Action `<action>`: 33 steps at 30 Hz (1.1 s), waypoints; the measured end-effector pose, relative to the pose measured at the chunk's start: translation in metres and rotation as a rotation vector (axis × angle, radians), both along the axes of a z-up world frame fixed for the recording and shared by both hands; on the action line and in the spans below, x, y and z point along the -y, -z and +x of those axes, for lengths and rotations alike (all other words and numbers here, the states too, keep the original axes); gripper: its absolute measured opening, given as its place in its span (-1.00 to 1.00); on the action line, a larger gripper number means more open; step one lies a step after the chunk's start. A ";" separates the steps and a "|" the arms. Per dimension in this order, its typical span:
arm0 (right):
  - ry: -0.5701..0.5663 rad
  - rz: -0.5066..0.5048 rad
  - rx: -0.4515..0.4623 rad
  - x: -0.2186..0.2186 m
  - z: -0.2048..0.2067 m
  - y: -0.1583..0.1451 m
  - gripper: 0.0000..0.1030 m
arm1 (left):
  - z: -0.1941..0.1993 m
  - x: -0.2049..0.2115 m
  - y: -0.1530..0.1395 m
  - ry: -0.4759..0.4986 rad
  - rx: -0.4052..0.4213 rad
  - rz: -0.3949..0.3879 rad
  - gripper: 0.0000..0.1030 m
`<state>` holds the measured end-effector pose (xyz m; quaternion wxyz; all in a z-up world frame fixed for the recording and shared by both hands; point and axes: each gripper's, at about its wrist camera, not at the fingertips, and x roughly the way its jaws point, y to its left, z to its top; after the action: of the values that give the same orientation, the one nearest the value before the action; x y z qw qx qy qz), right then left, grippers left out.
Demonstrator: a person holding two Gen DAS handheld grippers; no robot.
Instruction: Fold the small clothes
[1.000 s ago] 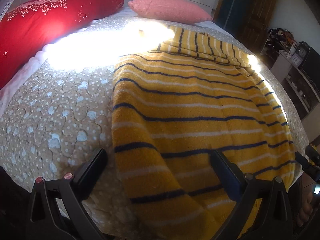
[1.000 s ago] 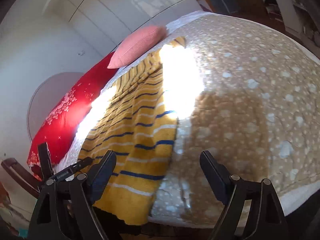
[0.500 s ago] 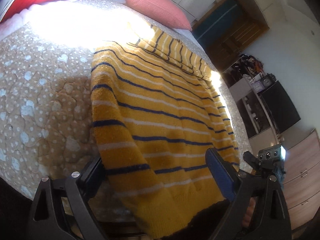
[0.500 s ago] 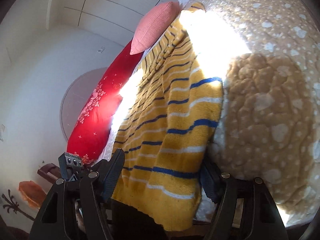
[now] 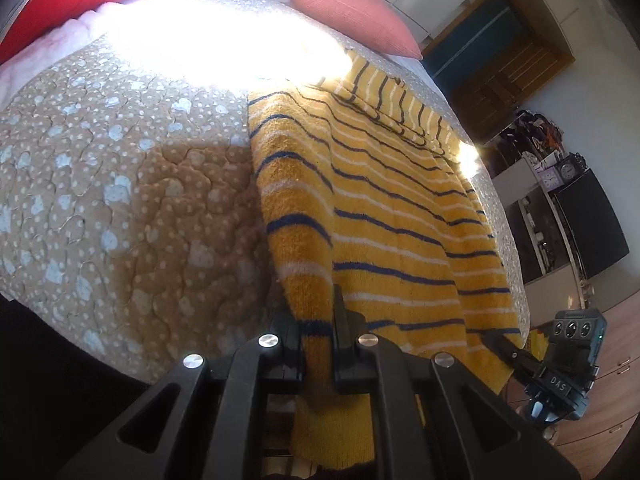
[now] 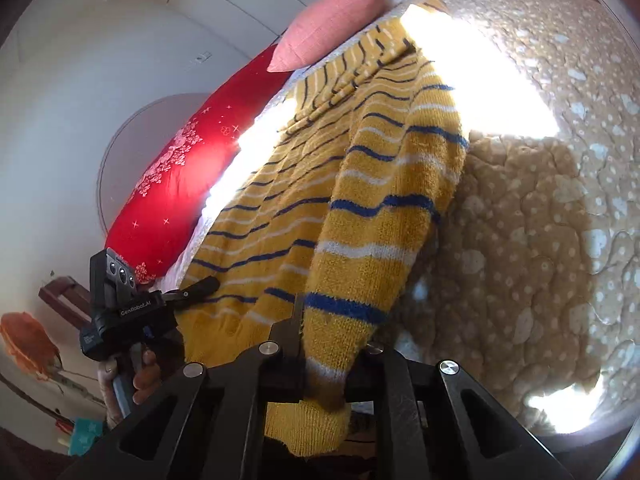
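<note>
left wrist: left tongs (image 5: 318, 344) clamped on near sleeve of yellow striped sweater (image 5: 384, 216) | right wrist: right tongs (image 6: 324, 360) pinched other sleeve | sweater lay flat on bed (image 5: 132, 200), sleeves hanging over near edge

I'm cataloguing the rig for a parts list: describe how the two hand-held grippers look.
Both are matte black. The left hand-held gripper and right hand-held gripper have angular frames with triangular cut-outs and round silver bolt heads. Seen side-on, each carries a boxy black module; white lettering reads "GenRobot.AI" on one, "DAS" on the other.
</note>
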<state>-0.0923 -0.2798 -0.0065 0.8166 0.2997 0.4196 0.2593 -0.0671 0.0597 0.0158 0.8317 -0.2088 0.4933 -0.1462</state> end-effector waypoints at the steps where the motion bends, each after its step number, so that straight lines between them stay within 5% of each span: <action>1: -0.011 0.007 0.006 0.000 -0.005 -0.003 -0.77 | -0.006 0.000 -0.002 0.005 0.000 0.011 -0.84; 7: -0.087 0.003 -0.018 -0.003 -0.034 0.004 -0.77 | -0.040 -0.002 -0.012 0.026 0.030 0.085 -0.84; 11: -0.077 0.000 -0.006 0.002 -0.028 -0.006 -0.76 | -0.030 0.000 -0.033 0.049 0.093 0.104 -0.83; 21: -0.002 -0.072 0.213 0.017 0.104 -0.104 -0.75 | 0.118 0.026 -0.109 0.045 0.267 0.159 -0.83; 29: 0.082 -0.122 0.064 0.031 0.252 -0.084 -0.69 | 0.272 0.050 -0.075 0.014 0.089 0.188 -0.76; 32: 0.120 -0.058 -0.029 0.042 0.288 -0.057 -0.44 | 0.296 0.041 -0.050 -0.011 0.003 0.099 -0.73; 33: 0.140 -0.011 -0.049 0.048 0.295 -0.049 -0.23 | 0.300 0.033 -0.046 -0.017 -0.007 0.039 -0.66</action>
<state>0.2031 -0.3277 0.0425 0.8238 0.3302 0.4189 0.1917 0.2327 0.0265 0.0618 0.8351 -0.1970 0.4972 -0.1287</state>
